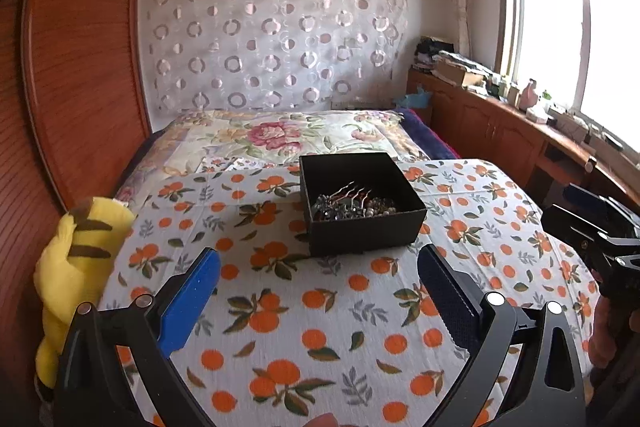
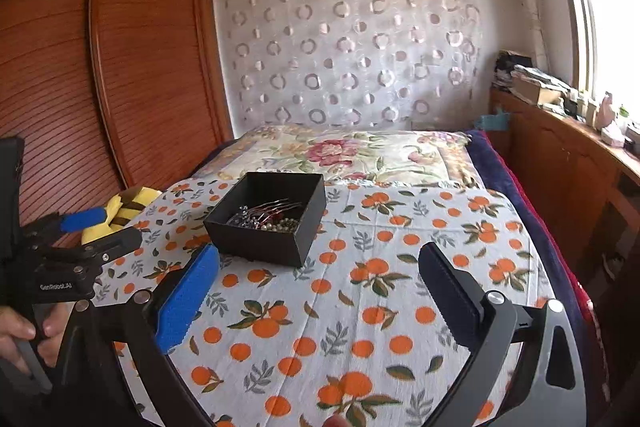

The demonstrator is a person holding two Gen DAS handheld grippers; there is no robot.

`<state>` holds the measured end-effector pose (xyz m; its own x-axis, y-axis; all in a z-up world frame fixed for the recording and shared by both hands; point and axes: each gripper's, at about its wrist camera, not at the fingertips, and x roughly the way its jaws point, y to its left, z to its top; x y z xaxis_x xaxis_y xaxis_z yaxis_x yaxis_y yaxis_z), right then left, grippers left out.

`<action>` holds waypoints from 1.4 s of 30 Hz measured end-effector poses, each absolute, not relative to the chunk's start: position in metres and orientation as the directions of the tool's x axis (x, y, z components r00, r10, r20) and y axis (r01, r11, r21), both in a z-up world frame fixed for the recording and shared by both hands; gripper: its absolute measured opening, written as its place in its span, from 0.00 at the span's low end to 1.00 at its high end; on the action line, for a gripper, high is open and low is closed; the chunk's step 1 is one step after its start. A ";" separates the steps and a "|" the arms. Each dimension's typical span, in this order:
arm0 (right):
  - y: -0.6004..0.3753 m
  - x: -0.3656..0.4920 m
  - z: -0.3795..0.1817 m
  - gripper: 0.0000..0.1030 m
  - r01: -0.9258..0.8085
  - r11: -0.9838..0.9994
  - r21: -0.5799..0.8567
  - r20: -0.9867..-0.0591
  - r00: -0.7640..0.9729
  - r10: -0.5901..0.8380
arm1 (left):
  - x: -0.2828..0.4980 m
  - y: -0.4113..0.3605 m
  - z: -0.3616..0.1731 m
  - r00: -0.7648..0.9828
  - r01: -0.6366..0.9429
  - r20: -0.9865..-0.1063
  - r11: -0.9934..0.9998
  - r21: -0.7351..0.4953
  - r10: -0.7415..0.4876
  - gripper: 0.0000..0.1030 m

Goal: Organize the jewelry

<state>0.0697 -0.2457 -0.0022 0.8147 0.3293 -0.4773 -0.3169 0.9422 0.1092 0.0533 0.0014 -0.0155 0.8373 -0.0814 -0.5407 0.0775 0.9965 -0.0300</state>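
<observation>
An open black box stands on a table covered with an orange-print cloth. Inside lie a hair comb with dark stones and a string of pearl-like beads. The box also shows in the right wrist view, with the comb and beads in it. My left gripper is open and empty, just short of the box's near wall. My right gripper is open and empty, to the right of the box and nearer than it.
A yellow striped plush toy leans at the table's left edge. A bed with a floral cover lies beyond the table. A wooden wardrobe stands left, a low wooden cabinet with clutter right under the window.
</observation>
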 end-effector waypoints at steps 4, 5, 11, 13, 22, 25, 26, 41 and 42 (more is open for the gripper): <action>-0.243 0.065 -0.004 0.98 -0.295 0.951 0.093 -0.478 0.824 0.303 | 0.047 0.003 -0.020 0.834 0.062 -0.548 0.998 -0.025 -0.066 0.92; -0.243 0.065 -0.005 0.98 -0.294 0.951 0.095 -0.478 0.825 0.303 | 0.046 0.003 -0.021 0.834 0.058 -0.548 0.998 -0.024 -0.062 0.92; -0.243 0.063 -0.008 0.98 -0.276 0.957 0.090 -0.472 0.834 0.285 | 0.046 0.005 -0.026 0.825 0.045 -0.564 0.999 -0.004 -0.039 0.92; -0.243 0.063 -0.008 0.98 -0.273 0.958 0.086 -0.472 0.836 0.281 | 0.045 0.004 -0.027 0.825 0.048 -0.563 0.999 -0.003 -0.041 0.92; -0.243 0.063 -0.009 0.98 -0.271 0.959 0.084 -0.472 0.837 0.278 | 0.041 0.003 -0.025 0.835 0.053 -0.548 0.999 -0.003 -0.046 0.92; -0.244 0.063 -0.009 0.98 -0.271 0.959 0.084 -0.472 0.837 0.278 | 0.040 0.002 -0.024 0.837 0.053 -0.545 0.999 0.000 -0.044 0.92; -0.244 0.063 -0.009 0.98 -0.270 0.959 0.084 -0.472 0.837 0.277 | 0.040 0.002 -0.024 0.836 0.053 -0.546 0.999 -0.001 -0.045 0.92; -0.244 0.062 -0.010 0.98 -0.269 0.960 0.083 -0.470 0.839 0.276 | 0.038 0.001 -0.022 0.838 0.057 -0.543 0.998 0.002 -0.047 0.92; -0.244 0.062 -0.010 0.98 -0.269 0.960 0.083 -0.471 0.838 0.276 | 0.038 0.001 -0.021 0.839 0.057 -0.542 0.998 0.003 -0.047 0.92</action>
<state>0.0621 -0.2437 -0.0101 0.8378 0.2755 -0.4713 -0.2688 0.9596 0.0831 0.0380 0.0008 -0.0211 0.8389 -0.0466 -0.5422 0.0574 0.9983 0.0030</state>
